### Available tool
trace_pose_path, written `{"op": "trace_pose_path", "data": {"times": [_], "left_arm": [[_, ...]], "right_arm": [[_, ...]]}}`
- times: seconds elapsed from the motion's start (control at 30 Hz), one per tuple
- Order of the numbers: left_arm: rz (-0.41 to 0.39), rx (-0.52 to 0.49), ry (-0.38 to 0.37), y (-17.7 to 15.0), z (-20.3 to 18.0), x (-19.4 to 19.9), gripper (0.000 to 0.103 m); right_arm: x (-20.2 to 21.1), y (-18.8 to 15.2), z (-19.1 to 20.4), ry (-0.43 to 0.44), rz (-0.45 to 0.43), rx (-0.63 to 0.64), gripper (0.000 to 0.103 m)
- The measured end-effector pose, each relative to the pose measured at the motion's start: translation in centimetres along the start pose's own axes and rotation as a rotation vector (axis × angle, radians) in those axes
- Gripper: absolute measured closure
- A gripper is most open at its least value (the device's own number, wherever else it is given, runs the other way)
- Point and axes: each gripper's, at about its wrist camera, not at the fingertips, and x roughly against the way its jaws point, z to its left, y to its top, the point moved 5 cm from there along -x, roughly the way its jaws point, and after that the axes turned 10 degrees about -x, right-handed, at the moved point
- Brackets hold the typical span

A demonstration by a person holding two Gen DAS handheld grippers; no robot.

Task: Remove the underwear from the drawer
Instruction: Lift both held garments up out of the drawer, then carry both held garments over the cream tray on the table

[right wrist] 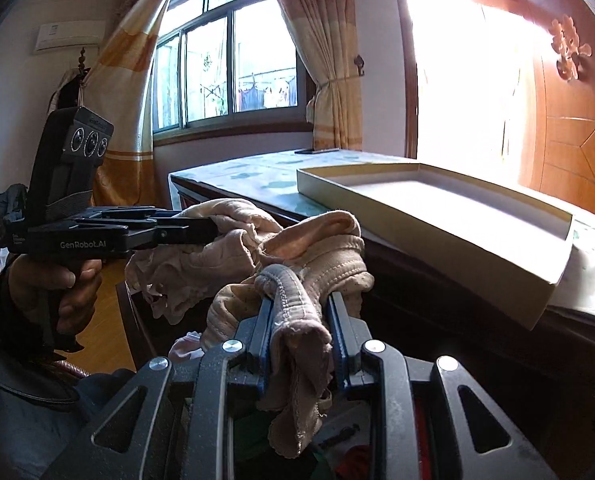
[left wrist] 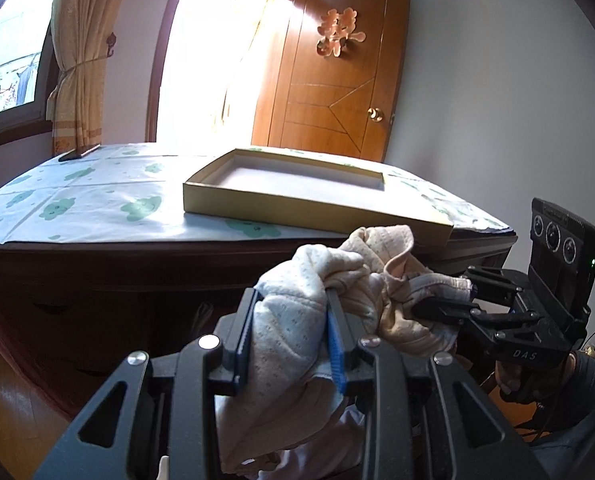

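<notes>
Two tools hold one bundle of soft cloth between them, so the lifting step looks nearly done. The big counter (left wrist: 97, 200) with its cloud-print cloth stands in front, and a flat open box (left wrist: 297, 184) sits on it, with one corner poking out over the near edge. The box is empty inside.

The underwear (left wrist: 337, 280) hangs in the air in front of that near edge and just below the box's corner. It touches neither the counter nor the box. It looks like more than one piece bunched together, cream and pale pink, but I cannot tell how many. The drawer itself is hard to make out in the dark front below the counter top.

My guess is that the next move is to carry the bundle up and over the near edge, maybe to the box. Both hands would need to go together, or the cloth will stretch or slip.

The left tool (left wrist: 291, 316) is nearly closed, and its blue pads pinch a fold of the cream cloth. The right tool (right wrist: 301, 320) is nearly closed too, pinching a pinkish waistband, with a loose end hanging down behind its fingers.
</notes>
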Motion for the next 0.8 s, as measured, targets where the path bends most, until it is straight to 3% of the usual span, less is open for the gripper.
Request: {"op": "trace_pose_path", "data": {"times": [0.8], "left_arm": [[-0.1, 0.01, 0.006, 1.5, -0.8, 2.2, 0.073]], "right_arm": [[1.8, 1.1, 1.0, 0.037, -0.149, 0.006, 0.077]]}}
